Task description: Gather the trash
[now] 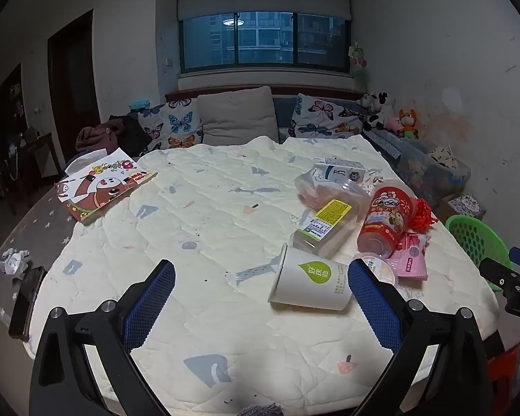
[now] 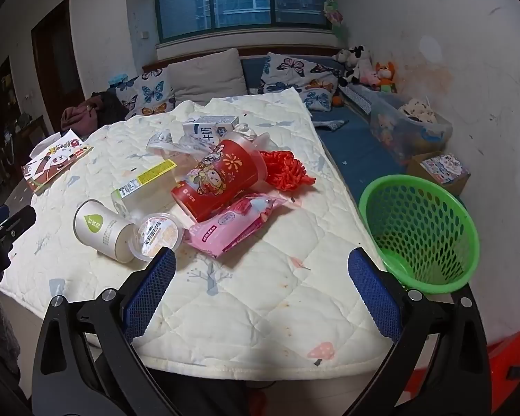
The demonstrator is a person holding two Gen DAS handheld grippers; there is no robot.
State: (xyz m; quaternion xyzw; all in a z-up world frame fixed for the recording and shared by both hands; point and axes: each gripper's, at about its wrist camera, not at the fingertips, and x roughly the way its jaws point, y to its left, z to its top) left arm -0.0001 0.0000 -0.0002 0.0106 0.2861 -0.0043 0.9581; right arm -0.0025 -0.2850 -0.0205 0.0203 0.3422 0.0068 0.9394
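While both my tools hang over the quilt, this is how things lie
Left gripper (image 1: 261, 291): my fingers stand wide apart, nothing between the pads, tilted down toward the bed
Right gripper (image 2: 261, 279): fingers just as wide, holding nothing, tilted down over the quilt's near edge
Quilt (image 1: 197, 215): cream, printed, spread across the bed under all the trash
Paper cup (image 1: 310, 282): on its side, white with a green drop mark, just ahead of my left gripper's right-hand finger
Pudding cup (image 2: 157, 235): small and sealed, touching the paper cup
Red cup (image 2: 216, 180): tipped over in the middle of the pile, resting on the pink packet (image 2: 232, 225)
Red netting (image 2: 286, 171): bunched just beside the red cup's rim
Milk carton (image 2: 213, 126): at the far end of the pile
Clear bottle (image 1: 324, 225): lying flat, yellow label up, between the paper cup and the carton
Basket (image 2: 466, 228): green, off the bed's right side, near my right gripper
Picture book (image 1: 102, 190): far left corner, well apart from the trash
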